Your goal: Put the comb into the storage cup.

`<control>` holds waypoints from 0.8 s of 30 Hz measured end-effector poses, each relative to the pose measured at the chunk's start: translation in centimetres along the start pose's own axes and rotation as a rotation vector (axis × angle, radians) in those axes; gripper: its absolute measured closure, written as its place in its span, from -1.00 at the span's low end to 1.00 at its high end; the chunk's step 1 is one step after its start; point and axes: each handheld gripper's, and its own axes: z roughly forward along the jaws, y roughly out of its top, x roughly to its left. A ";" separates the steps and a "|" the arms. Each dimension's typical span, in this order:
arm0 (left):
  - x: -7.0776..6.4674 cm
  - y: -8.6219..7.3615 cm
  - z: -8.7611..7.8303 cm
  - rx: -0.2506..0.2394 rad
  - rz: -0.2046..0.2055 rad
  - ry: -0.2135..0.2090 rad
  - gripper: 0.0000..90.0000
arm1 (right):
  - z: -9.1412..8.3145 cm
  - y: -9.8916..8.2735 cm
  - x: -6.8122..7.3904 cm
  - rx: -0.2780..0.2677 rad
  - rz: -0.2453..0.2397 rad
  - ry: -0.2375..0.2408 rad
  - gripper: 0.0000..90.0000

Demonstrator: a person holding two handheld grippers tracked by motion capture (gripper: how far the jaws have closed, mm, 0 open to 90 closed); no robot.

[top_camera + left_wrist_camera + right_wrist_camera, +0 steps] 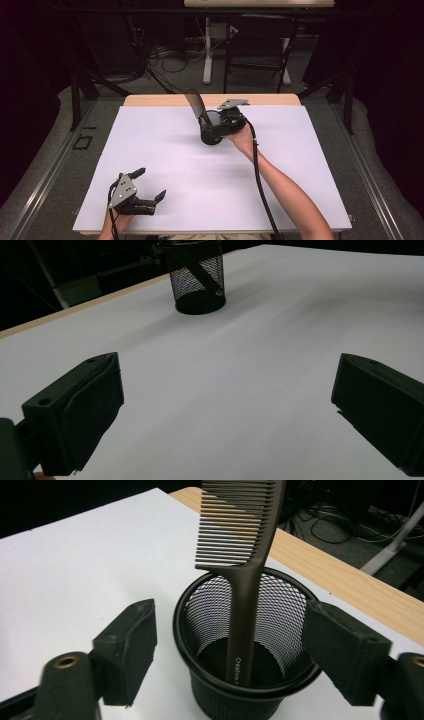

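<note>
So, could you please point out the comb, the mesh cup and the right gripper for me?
comb (240, 525): right gripper view, on its teeth.
mesh cup (287, 612): right gripper view, on its inner mesh wall.
right gripper (227, 652): right gripper view, midway between its open jaws.

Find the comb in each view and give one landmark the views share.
High view: comb leans up and left out of the cup, past the table's middle.
Left gripper view: comb seen through the mesh, top centre.
Right gripper view: comb centre, handle down in the cup.
Shared landmark: black mesh cup.

The comb (240, 545) top is cut off by the right gripper view's upper edge.
</note>
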 end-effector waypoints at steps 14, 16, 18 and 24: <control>0.0 -0.1 -0.2 -0.002 -0.002 0.001 -0.99 | -2.4 -0.7 0.5 0.014 -0.003 0.075 -0.84; 0.0 -0.1 -0.3 -0.004 0.000 0.005 -0.99 | -2.8 -0.9 0.5 0.022 -0.008 0.084 -0.87; 0.1 -0.1 -0.3 -0.004 -0.002 0.005 -0.99 | -3.1 -1.1 0.5 0.025 -0.007 0.094 -0.91; 0.0 -0.1 -0.3 -0.002 0.000 0.005 -0.99 | -4.3 -2.1 0.5 0.031 -0.004 0.113 -0.96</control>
